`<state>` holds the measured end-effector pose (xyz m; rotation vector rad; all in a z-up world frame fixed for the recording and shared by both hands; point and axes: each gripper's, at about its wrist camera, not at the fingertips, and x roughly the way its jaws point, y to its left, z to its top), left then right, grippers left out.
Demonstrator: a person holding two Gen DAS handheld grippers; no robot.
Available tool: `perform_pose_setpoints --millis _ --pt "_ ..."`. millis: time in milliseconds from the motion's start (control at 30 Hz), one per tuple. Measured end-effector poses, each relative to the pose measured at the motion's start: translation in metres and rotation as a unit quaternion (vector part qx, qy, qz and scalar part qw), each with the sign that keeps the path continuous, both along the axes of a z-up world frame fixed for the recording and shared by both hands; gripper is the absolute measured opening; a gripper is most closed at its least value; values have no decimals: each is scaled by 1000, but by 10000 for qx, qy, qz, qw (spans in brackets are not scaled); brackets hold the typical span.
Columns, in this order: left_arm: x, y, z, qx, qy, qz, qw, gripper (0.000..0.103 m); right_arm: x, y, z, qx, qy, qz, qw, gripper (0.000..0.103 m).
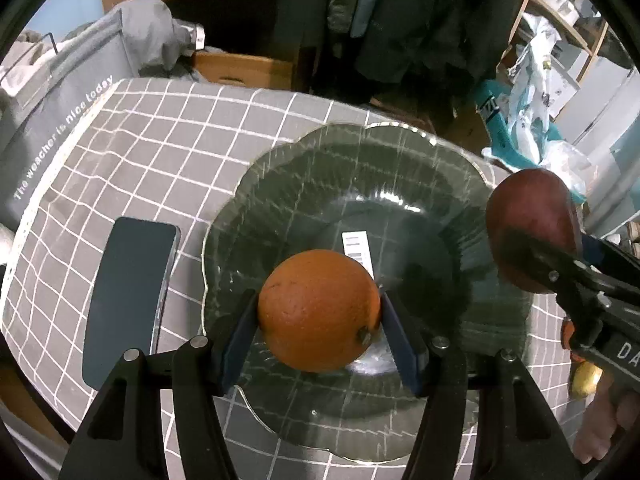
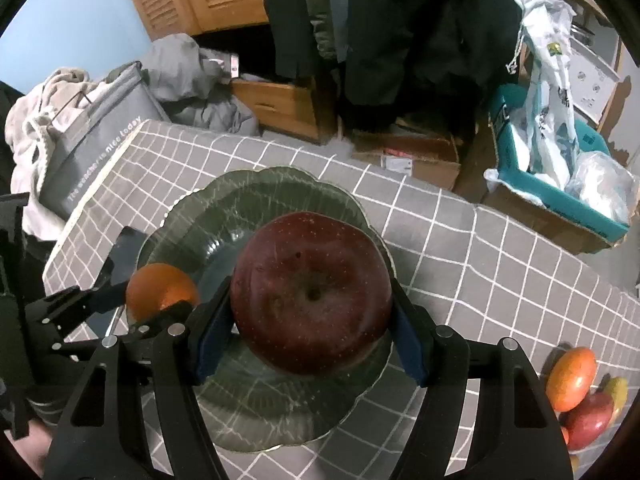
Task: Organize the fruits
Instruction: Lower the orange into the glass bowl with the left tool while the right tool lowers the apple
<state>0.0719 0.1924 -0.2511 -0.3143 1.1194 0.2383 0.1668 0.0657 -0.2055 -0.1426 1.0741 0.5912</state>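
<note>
Left claw grips the orange, right claw the apple, above the glass plate.

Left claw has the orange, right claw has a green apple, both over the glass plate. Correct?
Not quite: the apple in the right claw is dark red, not green, as the right wrist view shows. The rest stands: the left claw has the orange, and both are over the glass plate.

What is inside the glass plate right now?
The glass plate shows only a barcode sticker through its base. The orange and apple hang above it in the grippers, hiding the parts beneath them.
</note>
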Motion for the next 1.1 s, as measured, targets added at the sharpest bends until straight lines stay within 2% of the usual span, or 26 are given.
perform_pose_setpoints --millis 367,433,467,533,867,1100 --pt "5 3 -27 -181 470 14 9987 66 4 12 -15 -68 166 83 9998 72" --pt "5 5 -25 -250 410 9 9988 69 5 14 -16 -69 179 97 9998 72" --pt "4 5 -22 -231 384 17 9990 77 5 15 -17 -64 189 98 9998 72" --pt "0 5 -14 -47 284 45 9996 83 7 16 -18 -56 223 94 9997 72" --pt "-18 15 11 190 78 232 9995 85 6 26 -34 -198 490 260 9983 72" --pt "-24 9 28 492 -40 156 9987 85 1 32 -45 -392 575 296 9971 73"
